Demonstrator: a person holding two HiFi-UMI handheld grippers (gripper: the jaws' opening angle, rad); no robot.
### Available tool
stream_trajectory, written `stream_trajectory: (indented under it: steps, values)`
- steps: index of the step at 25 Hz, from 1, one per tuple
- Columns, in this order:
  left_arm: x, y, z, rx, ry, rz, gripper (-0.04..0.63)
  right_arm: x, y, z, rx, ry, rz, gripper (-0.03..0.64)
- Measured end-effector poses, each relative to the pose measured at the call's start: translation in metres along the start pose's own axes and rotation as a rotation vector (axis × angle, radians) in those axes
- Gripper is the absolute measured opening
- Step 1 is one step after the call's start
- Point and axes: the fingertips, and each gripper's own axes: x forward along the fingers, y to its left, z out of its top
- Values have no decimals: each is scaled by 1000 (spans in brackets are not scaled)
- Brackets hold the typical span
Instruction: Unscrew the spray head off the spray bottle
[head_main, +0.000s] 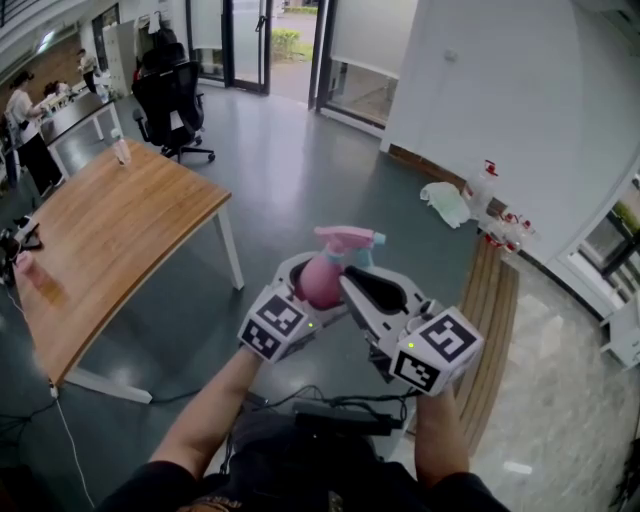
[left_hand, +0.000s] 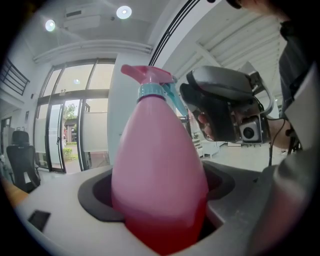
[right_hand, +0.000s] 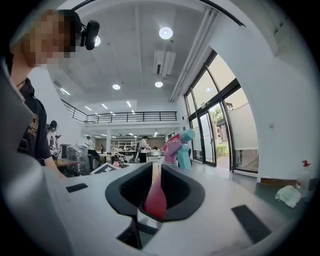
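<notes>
Grey office floor (head_main: 300, 170) fills the head view, with a wooden tabletop (head_main: 110, 230) at the left of the frame, glass doors (head_main: 250, 40) along the top and a white wall (head_main: 500, 80) at the upper right. At the foot of that wall stand a few spray bottles (head_main: 483, 185) beside a pale cloth (head_main: 445, 203). A slatted wooden bench (head_main: 495, 300) runs down the right side, and a black office chair (head_main: 170, 100) sits at the upper left.

At centre frame I hold both tools up in the air, clear of the tabletop. My left gripper (left_hand: 157, 187) has its jaws clamped on the wide lower body of the pink spray bottle (head_main: 322, 283), which stands upright between them. The pink spray head (head_main: 345, 238) is still on the bottle, seated on a teal collar (left_hand: 150, 91) at the neck.

My right gripper (right_hand: 156, 172) sits just beside the bottle on the right. Its jaws stand only a narrow slit apart and appear to hold nothing. The pink of the bottle shows through the slit, and the spray head rises beyond the tips. In the left gripper view, the right gripper's dark jaws reach in from the right, close to the spray head.

Both marker cubes (head_main: 275, 325) (head_main: 437, 350) face the head camera, low in the frame.
</notes>
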Motion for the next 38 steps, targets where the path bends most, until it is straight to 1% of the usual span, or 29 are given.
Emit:
stream_trajectory:
  steps: [3, 5, 7, 9, 14, 20, 26, 29, 31, 38]
  values:
    - [-2, 0, 2, 8, -11, 5, 445, 4, -1, -3, -3, 15, -5, 76]
    - [-5, -1, 1, 12, -17, 0, 445, 7, -1, -5, -2, 19, -3, 100]
    - [-6, -1, 1, 15, -19, -6, 445, 8, -2, -5, 4, 21, 0, 104]
    - [-6, -3, 3, 18, -20, -9, 445, 8, -4, -3, 14, 20, 4, 133]
    - [-5, -7, 3, 33, -11, -4, 445, 11, -8, 0, 29, 14, -6, 155]
    - [1, -15, 0, 49, 6, -12, 445, 12, -15, -2, 29, 16, -34, 155]
    - [0, -18, -2, 51, 17, -42, 445, 14, -16, -4, 14, 17, -16, 154]
    - [-2, -18, -3, 55, 18, -63, 445, 16, -17, -4, 12, 15, -1, 143]
    - [-5, -19, -3, 52, 14, -90, 445, 17, -16, -4, 7, 11, 25, 141]
    - [-8, -36, 1, 34, -12, -227, 445, 7, -13, -4, 35, -4, 134, 140]
